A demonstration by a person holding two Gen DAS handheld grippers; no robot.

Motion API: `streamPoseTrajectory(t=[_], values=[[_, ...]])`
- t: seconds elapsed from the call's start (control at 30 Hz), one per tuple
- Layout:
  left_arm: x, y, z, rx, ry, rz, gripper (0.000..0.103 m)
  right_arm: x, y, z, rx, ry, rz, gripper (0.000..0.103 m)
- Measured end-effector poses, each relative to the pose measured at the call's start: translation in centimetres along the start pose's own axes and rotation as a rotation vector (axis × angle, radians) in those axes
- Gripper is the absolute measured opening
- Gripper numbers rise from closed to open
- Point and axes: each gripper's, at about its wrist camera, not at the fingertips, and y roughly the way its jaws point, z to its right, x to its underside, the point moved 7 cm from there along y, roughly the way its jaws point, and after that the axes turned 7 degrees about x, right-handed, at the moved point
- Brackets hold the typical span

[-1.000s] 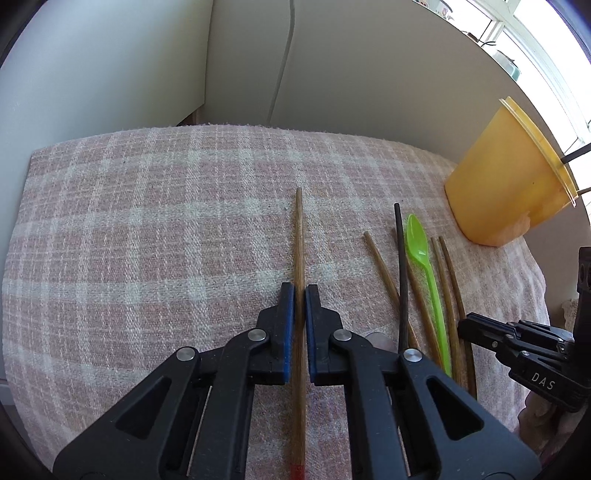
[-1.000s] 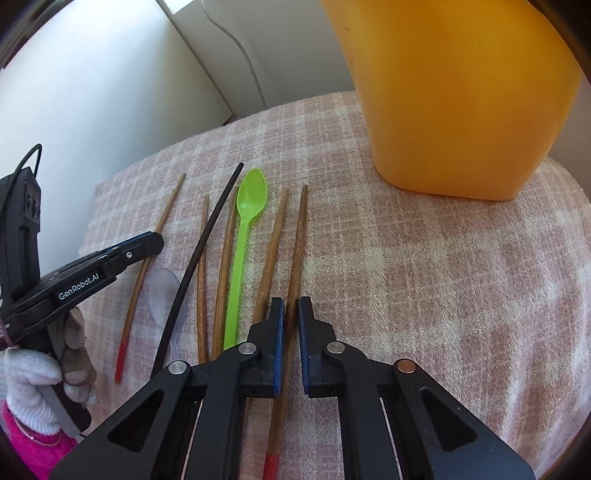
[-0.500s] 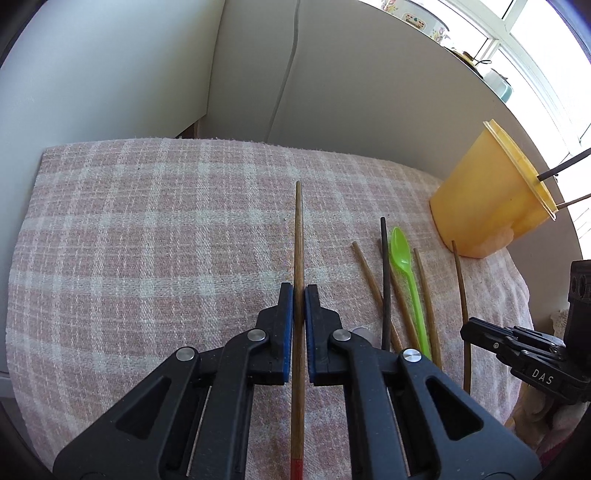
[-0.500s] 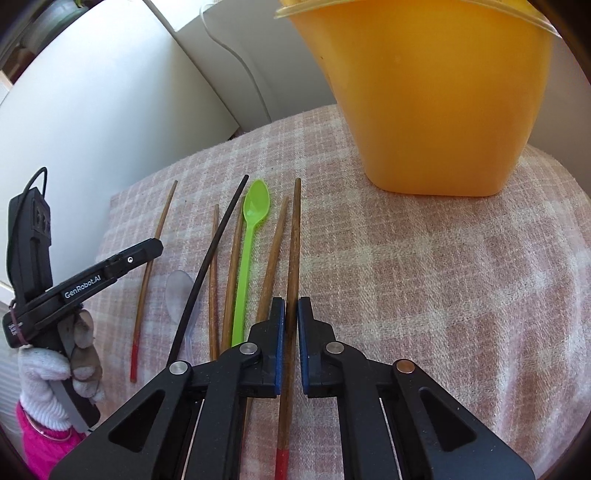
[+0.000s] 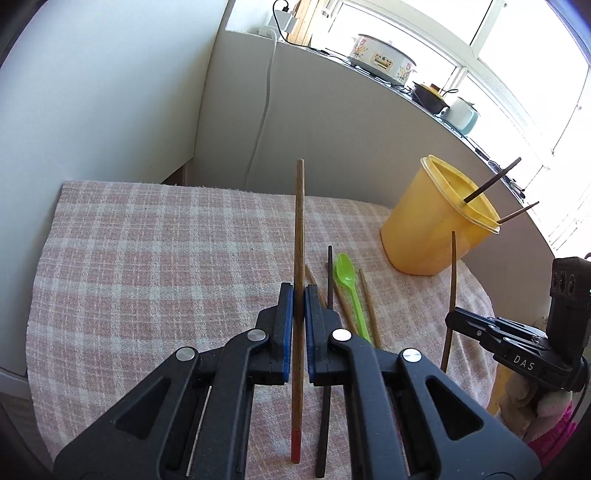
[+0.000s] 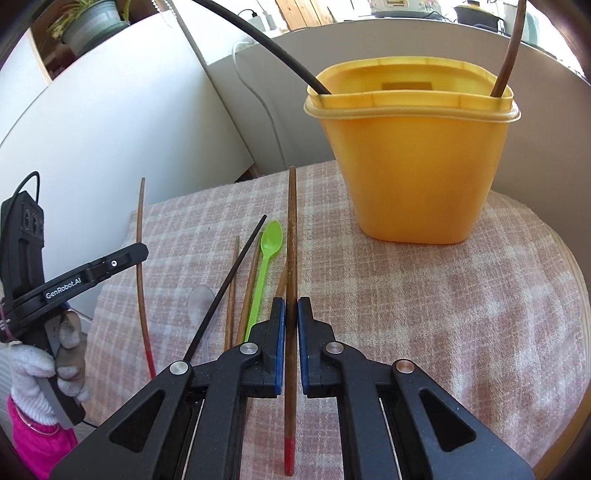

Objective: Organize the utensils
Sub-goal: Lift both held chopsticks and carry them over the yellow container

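Carrying one brown chopstick in each tool, we have both clear of the checked cloth [image 5: 155,258] and aimed toward the yellow tub [image 6: 413,166]. Our left gripper [image 5: 298,295] is clamped on the left chopstick [image 5: 299,221], the stick running straight out between the blue pads with its red-tipped end hanging below. Our right gripper [image 6: 291,306] pinches the right chopstick [image 6: 291,229] the same way, and it sits much nearer the tub.

We judge the step in hand to be the drop into the tub, where a black stick [image 6: 258,33] and a brown one [image 6: 508,48] already lean on the rim. To do it well we should tip each stick toward upright over the opening, lower one end past the rim — not onto it — and only then let the jaws part. Going one hand at a time keeps the sticks from crossing.

The green spoon [image 6: 267,258], a black chopstick [image 6: 225,291] and more brown ones lie on the cloth, not yet collected.
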Motion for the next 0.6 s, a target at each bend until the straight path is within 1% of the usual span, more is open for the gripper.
streamPoseTrajectory(t=[0.17,0.3,0.47,0.6], values=[[0.7,-3.3,1.6,0.026,0.022,0.057,0.004,-0.5,-2.7,0.4,-0.004,-0.04,0.082,0.005],[1.0,-4.9,3.0,0.035,0.053,0.09,0.004,-1.0,-4.6,0.5,0.0,-0.07,0.145,0.005],[0.8,-5.6,5.3,0.065,0.068,0.119,0.004,-1.7,-5.5,0.7,-0.004,-0.067,0.193,0.005],[-0.3,-5.3,8.1,0.09,0.099,0.147,0.004,-2.4,-6.7,1.4,-0.002,-0.058,0.222,0.005]])
